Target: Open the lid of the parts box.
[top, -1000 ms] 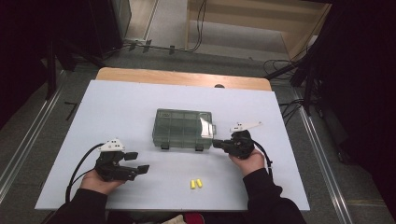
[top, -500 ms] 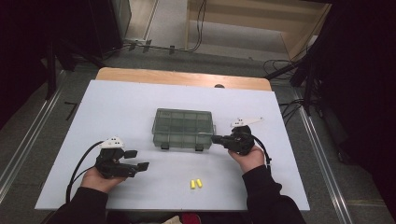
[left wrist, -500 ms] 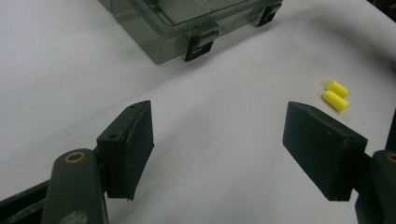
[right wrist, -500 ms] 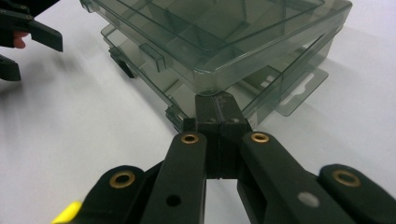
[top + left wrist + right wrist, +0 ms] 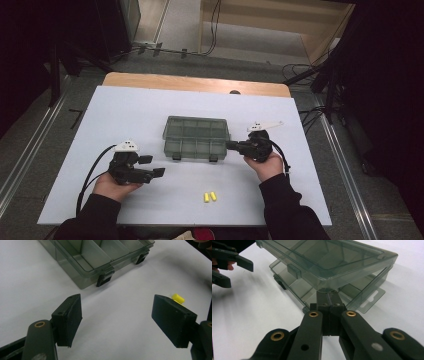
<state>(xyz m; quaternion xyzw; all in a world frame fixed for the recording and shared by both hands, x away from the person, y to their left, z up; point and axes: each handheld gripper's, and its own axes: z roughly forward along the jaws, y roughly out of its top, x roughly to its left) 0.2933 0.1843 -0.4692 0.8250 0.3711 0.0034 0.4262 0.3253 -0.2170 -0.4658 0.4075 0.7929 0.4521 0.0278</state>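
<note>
A white table (image 5: 125, 115) carries a smoky transparent compartment box (image 5: 196, 137) near its middle, with two black latches on the side toward the person; in the high view its lid (image 5: 196, 128) is lifted and leans toward the far side of the table, so the divided base is visible in front of it. The right gripper (image 5: 231, 145) reaches the box from the right side; in the right gripper view its jaws are pressed together with no gap, and their tips (image 5: 328, 295) sit under the corner of the lid (image 5: 337, 260), touching it; whether they pinch any part of the plastic I cannot tell, because the tips are partly hidden by the lid edge. The base (image 5: 294, 287) lies lower, and a thin hang tab (image 5: 372, 298) sticks out from its end. The left gripper (image 5: 152, 166) rests well apart from the box, at the near left of the table, held in the left hand (image 5: 112, 185); its jaws are spread wide and hold nothing, with bare table between the pads (image 5: 71, 317). Two small yellow pieces (image 5: 209, 196) lie together on the table in front of the box, nearer to the person; one yellow piece (image 5: 178, 298) shows just behind the pad at the right of the left gripper view.
</note>
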